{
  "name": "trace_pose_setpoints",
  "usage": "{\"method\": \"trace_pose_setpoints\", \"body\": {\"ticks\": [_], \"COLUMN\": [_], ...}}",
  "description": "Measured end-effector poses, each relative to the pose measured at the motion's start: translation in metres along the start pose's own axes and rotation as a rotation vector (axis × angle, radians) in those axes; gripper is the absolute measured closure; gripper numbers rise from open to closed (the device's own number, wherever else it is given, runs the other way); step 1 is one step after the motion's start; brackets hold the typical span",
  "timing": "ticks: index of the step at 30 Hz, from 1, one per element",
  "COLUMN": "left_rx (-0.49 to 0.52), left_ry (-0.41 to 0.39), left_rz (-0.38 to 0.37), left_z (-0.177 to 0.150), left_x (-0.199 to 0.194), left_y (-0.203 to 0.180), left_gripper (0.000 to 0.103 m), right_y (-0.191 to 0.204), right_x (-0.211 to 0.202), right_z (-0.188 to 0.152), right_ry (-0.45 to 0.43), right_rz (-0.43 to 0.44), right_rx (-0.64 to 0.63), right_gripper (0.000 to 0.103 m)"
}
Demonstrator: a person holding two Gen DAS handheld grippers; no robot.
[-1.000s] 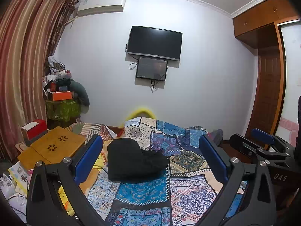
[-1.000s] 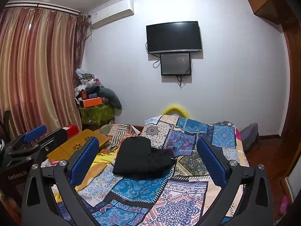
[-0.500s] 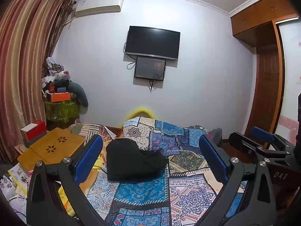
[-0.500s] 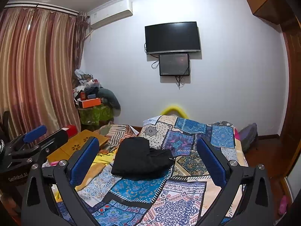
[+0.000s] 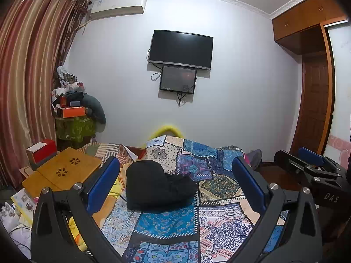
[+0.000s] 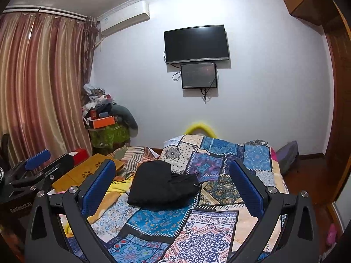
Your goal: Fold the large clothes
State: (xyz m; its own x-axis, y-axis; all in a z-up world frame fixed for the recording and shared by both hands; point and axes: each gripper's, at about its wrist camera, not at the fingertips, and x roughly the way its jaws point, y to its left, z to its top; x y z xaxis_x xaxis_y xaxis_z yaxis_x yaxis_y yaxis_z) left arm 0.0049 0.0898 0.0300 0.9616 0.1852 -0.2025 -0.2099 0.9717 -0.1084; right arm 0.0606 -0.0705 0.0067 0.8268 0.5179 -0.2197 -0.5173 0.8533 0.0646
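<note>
Barely shifted since earlier frames. Both held well back, left gripper and right gripper spread wide, empty. Black garment bunched mid-frame on patchwork bedspread, dead ahead, long axis left-right, neither clearly nearer.

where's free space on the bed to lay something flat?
Bare quilt in front of the black garment, and to its right toward the bed's edge. The strip past it, up to the yellow headboard, is narrower. Crowded on the left: wooden tray table, striped cloth, papers. Left gripper and right gripper are open, empty.
</note>
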Motion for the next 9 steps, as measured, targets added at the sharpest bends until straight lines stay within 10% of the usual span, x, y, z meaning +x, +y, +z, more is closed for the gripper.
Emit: {"method": "trace_pose_setpoints", "body": {"ticks": [9], "left_rx": [0.004], "left_ry": [0.006], "left_rz": [-0.004], "left_z": [-0.0003], "left_x": [0.0012], "left_y": [0.0004], "left_gripper": [0.0], "right_y": [-0.0006], "right_x": [0.0003], "right_z": [-0.0014], "right_ry": [0.004], "right_rz": [-0.003], "right_rx": [0.006], "right_gripper": [0.0]}}
